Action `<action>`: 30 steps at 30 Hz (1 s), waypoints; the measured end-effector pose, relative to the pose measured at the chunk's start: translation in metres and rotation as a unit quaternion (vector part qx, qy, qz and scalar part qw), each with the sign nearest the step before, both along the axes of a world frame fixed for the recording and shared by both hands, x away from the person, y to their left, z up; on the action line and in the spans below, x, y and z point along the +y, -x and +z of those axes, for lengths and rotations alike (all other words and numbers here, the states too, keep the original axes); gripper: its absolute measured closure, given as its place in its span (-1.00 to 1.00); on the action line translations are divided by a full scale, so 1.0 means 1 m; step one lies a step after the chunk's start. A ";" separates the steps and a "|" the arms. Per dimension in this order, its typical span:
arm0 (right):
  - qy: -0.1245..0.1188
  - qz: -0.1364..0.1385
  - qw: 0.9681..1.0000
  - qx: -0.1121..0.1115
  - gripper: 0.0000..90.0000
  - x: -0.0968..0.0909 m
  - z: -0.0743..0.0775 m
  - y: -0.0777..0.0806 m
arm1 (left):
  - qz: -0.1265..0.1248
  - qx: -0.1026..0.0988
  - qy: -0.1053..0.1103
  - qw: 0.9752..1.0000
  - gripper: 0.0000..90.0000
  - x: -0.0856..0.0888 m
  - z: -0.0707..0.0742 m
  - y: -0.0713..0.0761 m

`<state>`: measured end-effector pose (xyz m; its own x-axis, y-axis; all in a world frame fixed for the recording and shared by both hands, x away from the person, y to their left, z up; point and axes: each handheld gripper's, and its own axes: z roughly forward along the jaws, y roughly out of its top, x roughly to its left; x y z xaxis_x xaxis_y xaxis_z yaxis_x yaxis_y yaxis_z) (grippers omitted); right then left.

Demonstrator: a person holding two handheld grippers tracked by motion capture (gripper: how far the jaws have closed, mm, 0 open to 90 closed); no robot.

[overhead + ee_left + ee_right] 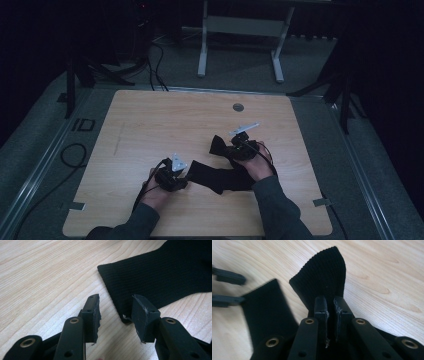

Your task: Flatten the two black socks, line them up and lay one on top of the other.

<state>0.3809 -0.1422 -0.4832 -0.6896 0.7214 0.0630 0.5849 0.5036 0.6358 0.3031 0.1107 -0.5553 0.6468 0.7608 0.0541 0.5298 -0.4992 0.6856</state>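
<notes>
On wooden table (150, 125), right gripper (330, 308) pinching black sock (324, 277).

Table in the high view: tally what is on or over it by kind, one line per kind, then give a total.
Black sock: 1
Handheld grippers: 2, the left gripper and the right gripper
Grey round insert in the table: 1
Total: 4

A sock (220, 177) lies on the worktop (150, 130) before me, toward its near right. My left gripper (115, 312) sits at the sock's left end, my right gripper (330, 315) behind it on the sock's far end, lifted off the worktop.
</notes>
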 end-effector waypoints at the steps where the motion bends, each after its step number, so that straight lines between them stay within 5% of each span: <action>1: -0.004 0.000 1.000 -0.001 0.83 0.001 0.003 0.003 | -0.001 -0.001 -0.001 1.000 0.31 0.000 0.000 0.000; 11: -0.009 0.012 1.000 -0.008 0.83 0.017 0.015 0.036 | -0.002 -0.001 0.001 1.000 0.31 -0.001 0.000 0.001; 22: -0.011 0.019 0.999 0.033 0.83 0.040 -0.016 0.049 | -0.002 0.000 0.003 1.000 0.31 -0.002 -0.001 0.002; 30: -0.011 0.010 0.999 0.037 0.83 0.047 -0.018 0.054 | -0.003 0.000 0.004 1.000 0.31 -0.004 -0.001 0.002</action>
